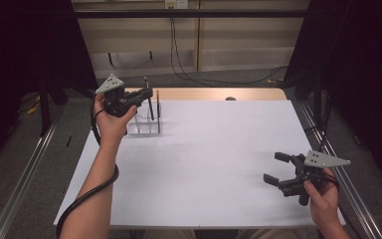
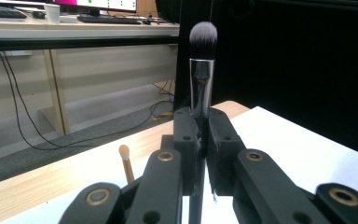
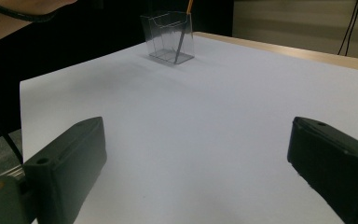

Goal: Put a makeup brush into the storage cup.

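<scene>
Clamping tight on a black-handled makeup brush with a dark fluffy tip, the left gripper is sitting up near the far left corner of the white-covered table. Its jaws are squeezing the brush's handle just below the shiny metal ferrule, so the bristles are sticking straight up past the jaw tips in the left gripper view. That brush is hanging right over a clear plastic rectangular holder, which is standing near that same far left corner. A thinner brush with an orange-tan handle and small pale tip is leaning inside the holder. Meanwhile the right gripper is hovering near the right edge of the table, towards the near corner, jaws spread wide apart and gripping nothing, just bare white surface between them.
</scene>
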The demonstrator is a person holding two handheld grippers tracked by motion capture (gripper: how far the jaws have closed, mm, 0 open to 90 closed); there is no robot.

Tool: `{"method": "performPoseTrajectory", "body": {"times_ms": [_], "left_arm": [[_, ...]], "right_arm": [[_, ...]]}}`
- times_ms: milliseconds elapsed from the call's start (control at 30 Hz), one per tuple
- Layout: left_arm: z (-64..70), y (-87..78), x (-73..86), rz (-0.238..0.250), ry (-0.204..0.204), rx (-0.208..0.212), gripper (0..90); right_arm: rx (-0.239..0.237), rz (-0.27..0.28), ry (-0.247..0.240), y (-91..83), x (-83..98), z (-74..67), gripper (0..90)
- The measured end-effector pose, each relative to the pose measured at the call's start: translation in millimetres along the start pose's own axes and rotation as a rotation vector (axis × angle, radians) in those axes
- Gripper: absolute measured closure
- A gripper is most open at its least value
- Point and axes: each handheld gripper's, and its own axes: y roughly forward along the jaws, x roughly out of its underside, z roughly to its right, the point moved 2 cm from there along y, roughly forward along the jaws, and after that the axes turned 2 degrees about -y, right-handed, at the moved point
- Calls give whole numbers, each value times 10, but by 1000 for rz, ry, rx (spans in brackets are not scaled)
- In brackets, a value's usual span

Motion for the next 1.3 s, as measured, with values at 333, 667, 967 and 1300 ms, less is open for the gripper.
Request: {"method": "performPoseTrajectory", "body": {"times_ms": [333,667,967,1300], "left_arm": [[-30,90,7,8,-2,-27,838],[-78,138,17,8,-12,-45,838],[-126,167,9,8,-14,-72,838],[-173,229,65,6,-21,-108,837]], "right_arm": [[1,-2,-2,-5,3,4,45],[-2,-1,-5,-2,4,6,45],[0,0,-5,0,6,11,45],[-2,-1,-4,6,9,8,45]]}}
